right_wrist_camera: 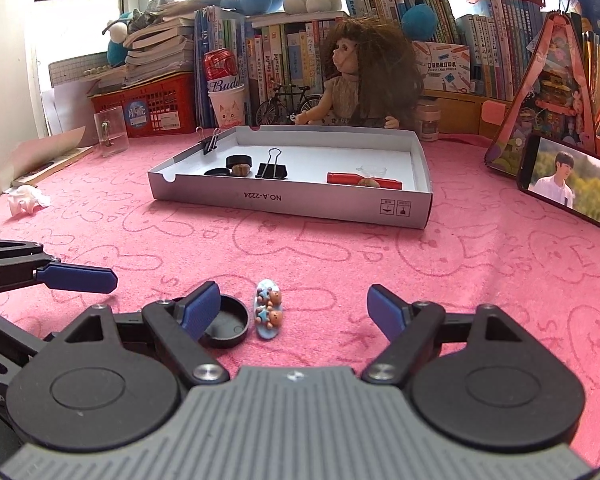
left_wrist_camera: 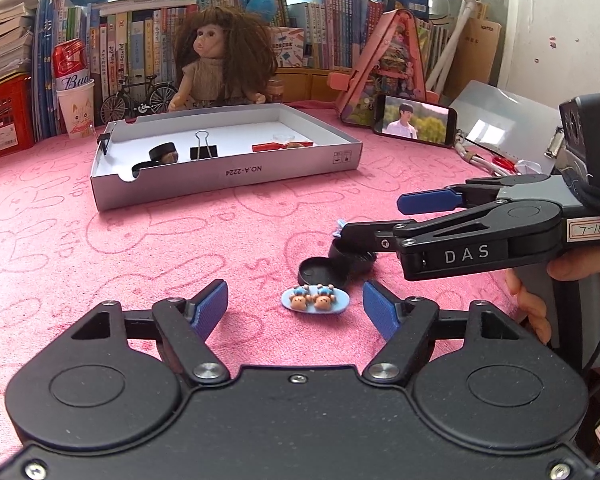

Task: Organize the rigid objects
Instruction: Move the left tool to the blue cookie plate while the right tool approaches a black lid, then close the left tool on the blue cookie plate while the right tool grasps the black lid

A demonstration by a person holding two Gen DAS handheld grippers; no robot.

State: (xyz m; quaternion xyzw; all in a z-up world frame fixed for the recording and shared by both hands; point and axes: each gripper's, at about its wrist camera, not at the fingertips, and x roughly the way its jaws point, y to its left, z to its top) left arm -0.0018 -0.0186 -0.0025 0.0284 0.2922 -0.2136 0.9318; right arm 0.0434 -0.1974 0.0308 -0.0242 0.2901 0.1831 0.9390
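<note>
A pale blue oval clip with two small bears (left_wrist_camera: 316, 301) (right_wrist_camera: 269, 314) lies on the pink cloth. Just behind it sit a black round lid (left_wrist_camera: 322, 272) (right_wrist_camera: 228, 326) and a small black jar (left_wrist_camera: 352, 257). My left gripper (left_wrist_camera: 296, 308) is open, and the clip lies between its blue pads without touching them. My right gripper (right_wrist_camera: 294, 312) is open too, with the clip and the lid between its fingers; in the left wrist view my right gripper (left_wrist_camera: 370, 218) reaches in from the right above the jar. The grey box tray (left_wrist_camera: 228, 174) (right_wrist_camera: 300, 200) stands further back.
In the tray lie a black binder clip (left_wrist_camera: 203, 151), black round pieces, a walnut and a red strip (right_wrist_camera: 364, 180). Behind it stand a doll (left_wrist_camera: 216, 64), a toy bicycle, a can in a cup, books and red baskets. A phone (right_wrist_camera: 572, 184) leans at the right.
</note>
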